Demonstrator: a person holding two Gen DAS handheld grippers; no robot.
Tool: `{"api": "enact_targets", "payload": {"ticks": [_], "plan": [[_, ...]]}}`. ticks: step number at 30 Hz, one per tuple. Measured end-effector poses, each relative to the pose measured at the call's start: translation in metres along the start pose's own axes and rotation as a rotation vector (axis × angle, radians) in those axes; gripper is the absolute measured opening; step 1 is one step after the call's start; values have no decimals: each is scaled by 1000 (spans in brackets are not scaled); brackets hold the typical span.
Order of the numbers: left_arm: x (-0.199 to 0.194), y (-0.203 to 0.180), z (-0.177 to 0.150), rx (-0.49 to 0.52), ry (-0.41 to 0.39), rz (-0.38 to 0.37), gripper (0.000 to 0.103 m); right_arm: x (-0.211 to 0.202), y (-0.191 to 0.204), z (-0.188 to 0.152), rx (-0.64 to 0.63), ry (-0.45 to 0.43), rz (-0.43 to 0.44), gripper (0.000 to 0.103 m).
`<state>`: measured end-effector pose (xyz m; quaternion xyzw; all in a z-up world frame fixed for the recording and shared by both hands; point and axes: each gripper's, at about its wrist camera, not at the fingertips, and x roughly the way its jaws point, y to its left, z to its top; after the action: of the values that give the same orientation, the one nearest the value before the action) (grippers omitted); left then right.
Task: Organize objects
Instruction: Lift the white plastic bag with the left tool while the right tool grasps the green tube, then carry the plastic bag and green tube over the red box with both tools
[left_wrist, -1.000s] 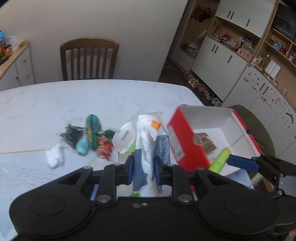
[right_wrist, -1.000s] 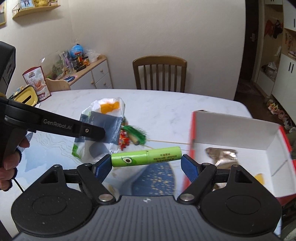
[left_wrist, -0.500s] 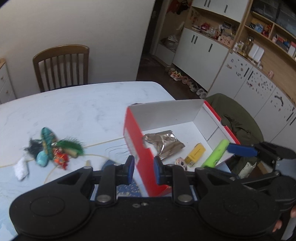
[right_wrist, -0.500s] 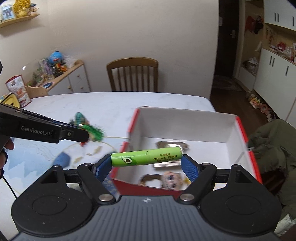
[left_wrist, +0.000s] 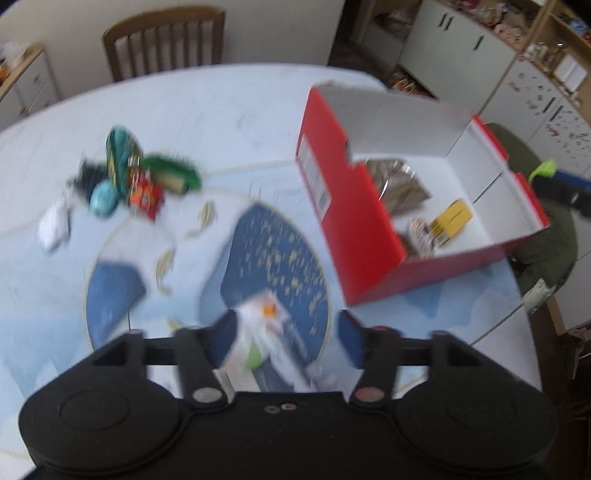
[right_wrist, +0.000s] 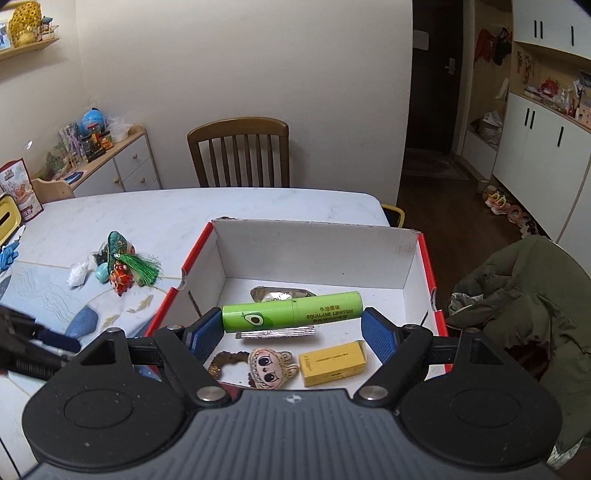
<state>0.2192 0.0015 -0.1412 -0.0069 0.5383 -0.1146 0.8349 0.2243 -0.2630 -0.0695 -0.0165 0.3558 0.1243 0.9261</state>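
While our right hand-held gripper (right_wrist: 293, 328) clamps a green cylindrical lipstick tube (right_wrist: 291, 313) lengthwise between its blue pads, we hold it above the open red-and-white cardboard box (right_wrist: 426, 254). Inside the box lie a yellow rectangular packet (right_wrist: 332, 363), a doll-face charm (right_wrist: 271, 368) and a crumpled foil pouch (right_wrist: 280, 294). Our left hand-held gripper (left_wrist: 284, 338) stands wide apart over the desk (left_wrist: 229, 110), with a blurred white plastic bag (left_wrist: 258, 332) between its fingers; contact cannot be determined. A cluster of small trinkets (left_wrist: 129, 181) rests left of the box.
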Motion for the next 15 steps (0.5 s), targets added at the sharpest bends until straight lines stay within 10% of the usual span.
{"api": "enact_targets", "payload": {"ticks": [7, 15], "plan": [[35, -5, -21, -60, 80, 54, 71, 5, -9, 2, -19, 7, 23, 82], [49, -2, -32, -115, 80, 96, 42, 7, -17, 4, -35, 9, 39, 82]]}}
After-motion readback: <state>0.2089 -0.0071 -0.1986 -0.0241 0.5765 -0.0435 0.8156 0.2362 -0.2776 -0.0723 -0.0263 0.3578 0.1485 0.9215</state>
